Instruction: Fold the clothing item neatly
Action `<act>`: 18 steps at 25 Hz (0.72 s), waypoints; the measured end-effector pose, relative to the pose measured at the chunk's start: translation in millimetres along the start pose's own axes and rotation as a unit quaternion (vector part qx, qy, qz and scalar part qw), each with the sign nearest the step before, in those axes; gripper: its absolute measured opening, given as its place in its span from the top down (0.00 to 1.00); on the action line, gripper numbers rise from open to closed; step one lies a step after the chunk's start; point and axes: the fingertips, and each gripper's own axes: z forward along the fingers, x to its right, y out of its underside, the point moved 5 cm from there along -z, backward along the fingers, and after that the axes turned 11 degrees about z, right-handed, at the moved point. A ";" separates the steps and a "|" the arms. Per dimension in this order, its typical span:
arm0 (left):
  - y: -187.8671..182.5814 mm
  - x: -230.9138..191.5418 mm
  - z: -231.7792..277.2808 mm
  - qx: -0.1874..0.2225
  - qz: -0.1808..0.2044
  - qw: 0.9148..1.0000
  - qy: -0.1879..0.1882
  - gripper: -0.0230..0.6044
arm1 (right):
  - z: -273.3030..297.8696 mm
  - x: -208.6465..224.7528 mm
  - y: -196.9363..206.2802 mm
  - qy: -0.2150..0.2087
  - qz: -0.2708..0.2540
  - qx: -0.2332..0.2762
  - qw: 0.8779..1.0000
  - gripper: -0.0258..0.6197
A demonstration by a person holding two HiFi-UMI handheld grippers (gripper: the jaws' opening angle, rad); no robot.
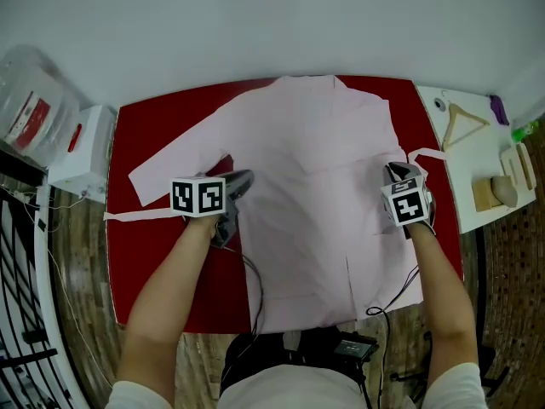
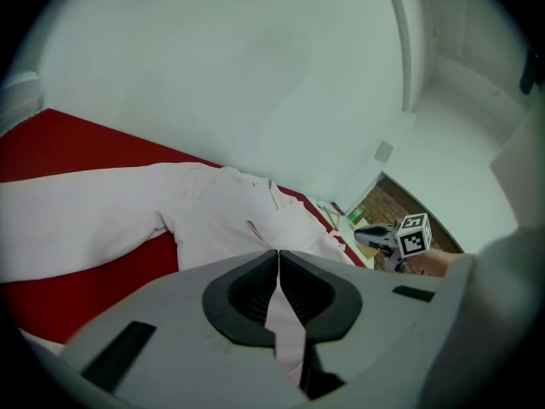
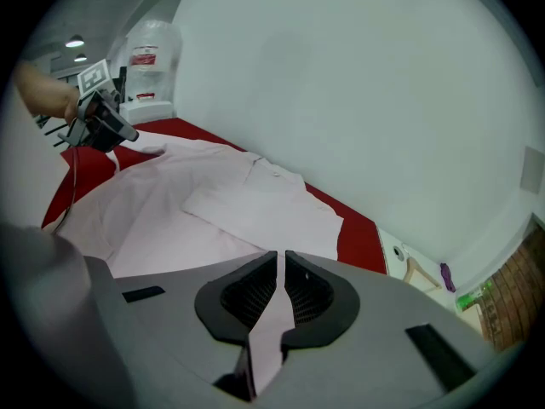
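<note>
A pale pink collared garment (image 1: 315,169) lies spread on the red table (image 1: 153,126), its collar at the far edge. One sleeve (image 1: 174,162) reaches out to the left. My left gripper (image 1: 237,184) is over the garment's left side and is shut on a fold of pink cloth (image 2: 285,331) that runs between its jaws (image 2: 278,252). My right gripper (image 1: 397,171) is at the garment's right edge, likewise shut on pink cloth (image 3: 268,331) at its tips (image 3: 281,254). A folded panel (image 3: 264,211) lies across the chest.
A thin pink strip (image 1: 136,215) trails off to the left. A white box (image 1: 81,152) and a clear container (image 1: 30,105) stand at the left. The white side table (image 1: 451,186) on the right holds a wooden hanger (image 1: 464,122) and wooden pieces (image 1: 498,190). Cables (image 1: 358,346) hang at the near edge.
</note>
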 end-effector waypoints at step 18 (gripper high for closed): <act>29.0 -8.9 -111.1 0.099 -0.059 0.987 -0.112 0.94 | -9.9 -62.8 -59.9 -0.073 -0.134 0.035 0.988 0.93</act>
